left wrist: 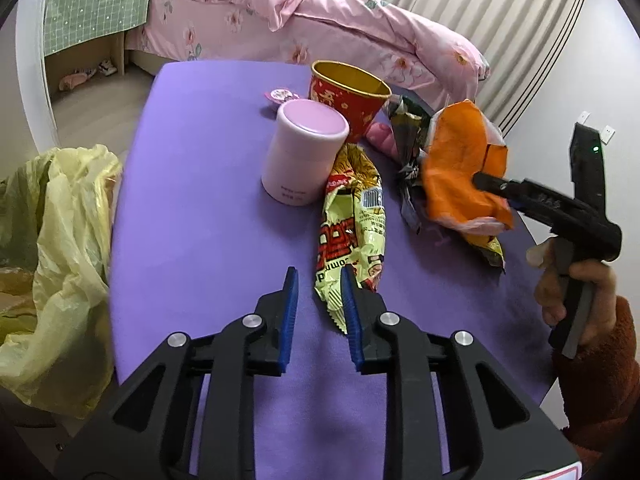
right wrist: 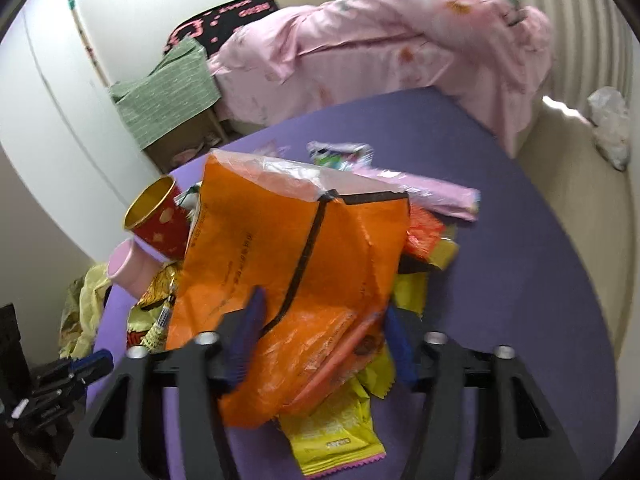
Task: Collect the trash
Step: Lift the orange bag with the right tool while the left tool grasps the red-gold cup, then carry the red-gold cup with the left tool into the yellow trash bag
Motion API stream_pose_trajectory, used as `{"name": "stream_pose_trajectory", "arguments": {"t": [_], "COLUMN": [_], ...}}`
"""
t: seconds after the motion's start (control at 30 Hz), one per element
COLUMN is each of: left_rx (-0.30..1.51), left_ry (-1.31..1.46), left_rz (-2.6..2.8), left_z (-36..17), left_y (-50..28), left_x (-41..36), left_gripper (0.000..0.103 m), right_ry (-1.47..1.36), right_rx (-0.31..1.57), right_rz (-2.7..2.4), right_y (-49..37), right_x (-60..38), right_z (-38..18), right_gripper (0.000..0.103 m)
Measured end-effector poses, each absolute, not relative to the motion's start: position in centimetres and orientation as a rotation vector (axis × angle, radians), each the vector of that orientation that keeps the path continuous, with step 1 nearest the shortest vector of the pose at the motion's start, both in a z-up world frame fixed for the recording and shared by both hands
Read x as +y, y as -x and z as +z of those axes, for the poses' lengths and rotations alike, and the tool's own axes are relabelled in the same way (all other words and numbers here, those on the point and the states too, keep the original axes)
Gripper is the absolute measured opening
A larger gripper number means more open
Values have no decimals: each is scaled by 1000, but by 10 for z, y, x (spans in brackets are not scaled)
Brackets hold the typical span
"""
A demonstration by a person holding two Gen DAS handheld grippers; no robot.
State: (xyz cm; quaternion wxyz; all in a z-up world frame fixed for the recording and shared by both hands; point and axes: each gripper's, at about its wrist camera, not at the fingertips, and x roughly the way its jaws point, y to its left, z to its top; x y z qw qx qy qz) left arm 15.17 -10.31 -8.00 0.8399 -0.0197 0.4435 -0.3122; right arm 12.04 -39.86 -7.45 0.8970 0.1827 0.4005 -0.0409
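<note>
Your left tool (left wrist: 318, 300) hung unclenched over the purple desk (left wrist: 200, 240), nothing between its pads, a yellow snack wrapper (left wrist: 354, 232) just right. Your right tool (right wrist: 320, 336) clenched the orange bag (right wrist: 304, 248), which hid the wrappers beneath. Farther off stood a pink canister (left wrist: 304, 152), a red cup (left wrist: 348, 96), then the pink bed (left wrist: 320, 28).
</note>
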Motion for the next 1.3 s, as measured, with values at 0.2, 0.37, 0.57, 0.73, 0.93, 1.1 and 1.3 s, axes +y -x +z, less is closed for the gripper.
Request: {"name": "stream_pose_trajectory", "arguments": {"t": [0.2, 0.37, 0.57, 0.73, 0.93, 1.1, 1.3], "left_rx": [914, 900, 884, 718, 724, 813, 881], "left_ry": [66, 41, 27, 86, 101, 35, 72], "left_rz": [-661, -657, -685, -631, -631, -632, -662], "left_z": [-78, -77, -68, -30, -35, -57, -52], "left_y": [-156, -161, -168, -194, -268, -311, -315], "left_x": [-99, -110, -113, -80, -74, -101, -112], "left_gripper": [28, 29, 29, 39, 43, 43, 13], "right_ry": [-278, -219, -226, -202, -186, -143, -134], "right_rx": [748, 696, 686, 720, 750, 743, 709], "right_rz": [-33, -16, -21, -18, 11, 10, 2], "right_y": [-105, -90, -77, -74, -83, -82, -80], "right_x": [-386, -382, -390, -393, -379, -370, -370], "right_z": [-46, -18, -12, -25, -38, -33, -19], "right_gripper": [11, 10, 10, 10, 10, 10, 10]}}
